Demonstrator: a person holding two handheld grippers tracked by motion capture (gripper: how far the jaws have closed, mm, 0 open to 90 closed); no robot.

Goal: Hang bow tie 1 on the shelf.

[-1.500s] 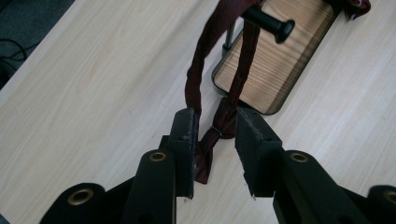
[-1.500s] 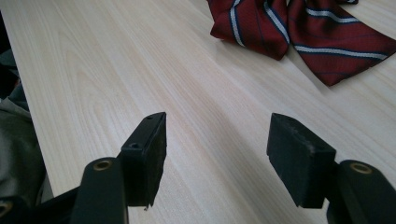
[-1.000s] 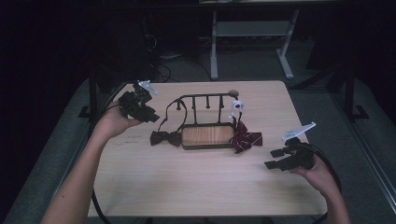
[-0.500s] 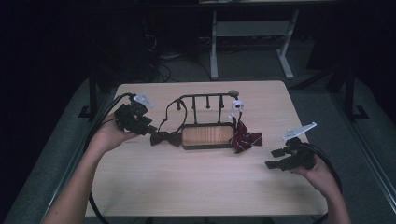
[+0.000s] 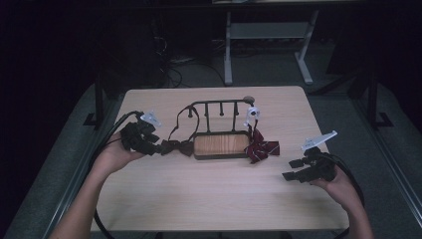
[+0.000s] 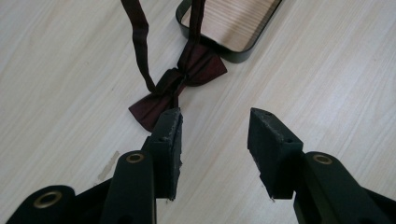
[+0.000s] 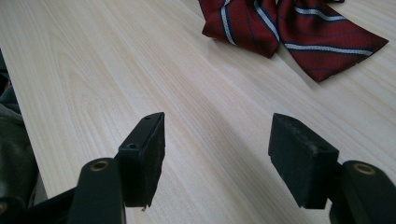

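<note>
One dark bow tie (image 6: 180, 86) lies just beyond the left tool's (image 6: 215, 135) spread jaws.

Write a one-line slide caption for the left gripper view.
Open left gripper poised over a dark bow tie beside the wooden tray.

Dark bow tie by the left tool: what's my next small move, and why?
Probably ease the left tool forward and slightly left so its open jaws straddle the dark bow tie, then close. The bow lies flat on the table, just ahead of the left jaw rather than between the two, and nothing is gripped yet.
</note>
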